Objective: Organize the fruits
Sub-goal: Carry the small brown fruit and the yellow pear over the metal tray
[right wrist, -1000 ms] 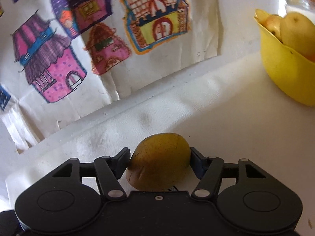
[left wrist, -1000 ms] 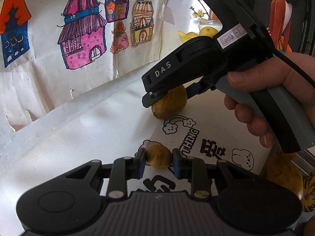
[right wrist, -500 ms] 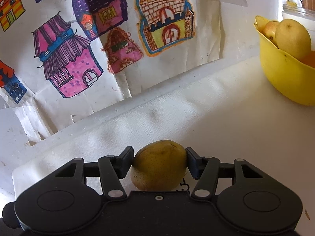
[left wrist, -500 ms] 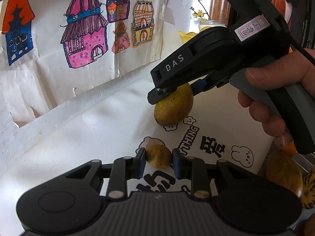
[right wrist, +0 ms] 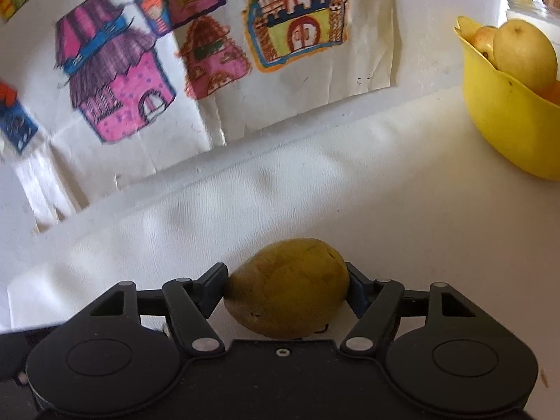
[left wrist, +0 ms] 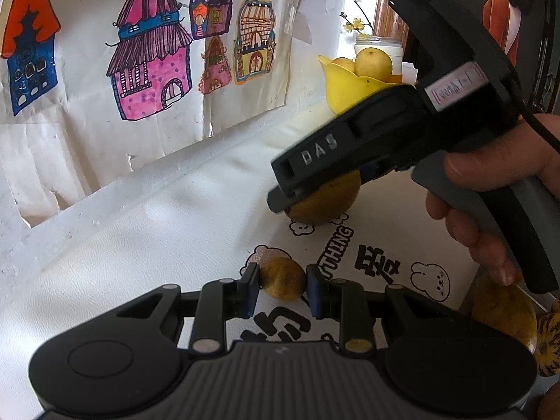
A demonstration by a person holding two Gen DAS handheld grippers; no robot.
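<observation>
1. Our right tongs point(right wrist: 286, 288) have carried the big fruit point(right wrist: 287, 287) farther toward the yellow bowl point(right wrist: 504, 119) than a second ago; the left tongs point(left wrist: 282, 288) have barely shifted.
2. The right tongs are clamped on the big fruit's sides; the left tongs pinch a small fruit point(left wrist: 282, 278) just over the tabletop point(left wrist: 140, 245).
3. In the left view the right tongs hide most of the big fruit; two more fruits are cut off at the right edge.

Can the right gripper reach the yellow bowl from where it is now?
Probably yes: the right gripper, shut on a large fruit, faces bare white tabletop toward the yellow bowl, with nothing between.
</observation>
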